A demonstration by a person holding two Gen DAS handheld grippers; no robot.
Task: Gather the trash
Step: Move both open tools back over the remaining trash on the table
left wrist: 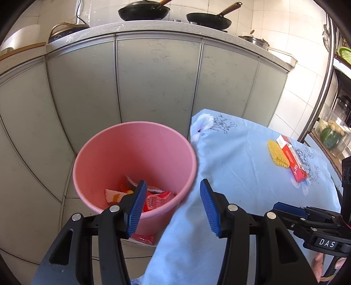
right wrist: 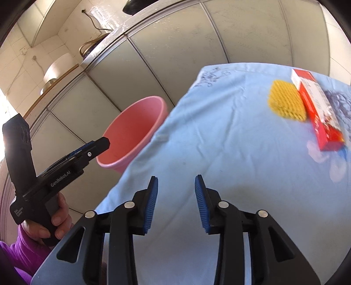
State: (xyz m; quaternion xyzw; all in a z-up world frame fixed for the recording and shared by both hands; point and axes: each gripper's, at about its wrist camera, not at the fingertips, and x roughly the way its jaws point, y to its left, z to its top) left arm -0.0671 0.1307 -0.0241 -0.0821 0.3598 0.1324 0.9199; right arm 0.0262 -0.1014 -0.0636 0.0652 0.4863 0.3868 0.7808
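Note:
A pink bin [left wrist: 133, 153] stands on the floor beside a table with a light blue cloth [left wrist: 241, 175]. It holds several wrappers [left wrist: 153, 200], red, orange and silver. My left gripper [left wrist: 172, 198] is open and empty above the bin's near rim. A red and white box [left wrist: 292, 160] and a yellow mesh piece [left wrist: 277, 156] lie together on the cloth at the right. My right gripper [right wrist: 176, 197] is open and empty over the cloth, with the box [right wrist: 318, 109] and the yellow piece [right wrist: 286, 102] ahead at upper right. The bin [right wrist: 133, 131] and the left gripper [right wrist: 103, 142] show at its left.
Grey cabinet doors [left wrist: 153, 83] stand behind the bin under a counter with two black pans [left wrist: 143, 11]. A red packet [left wrist: 143, 237] lies on the floor under the bin's near side. A metal rack [left wrist: 335, 109] with vegetables stands at the far right.

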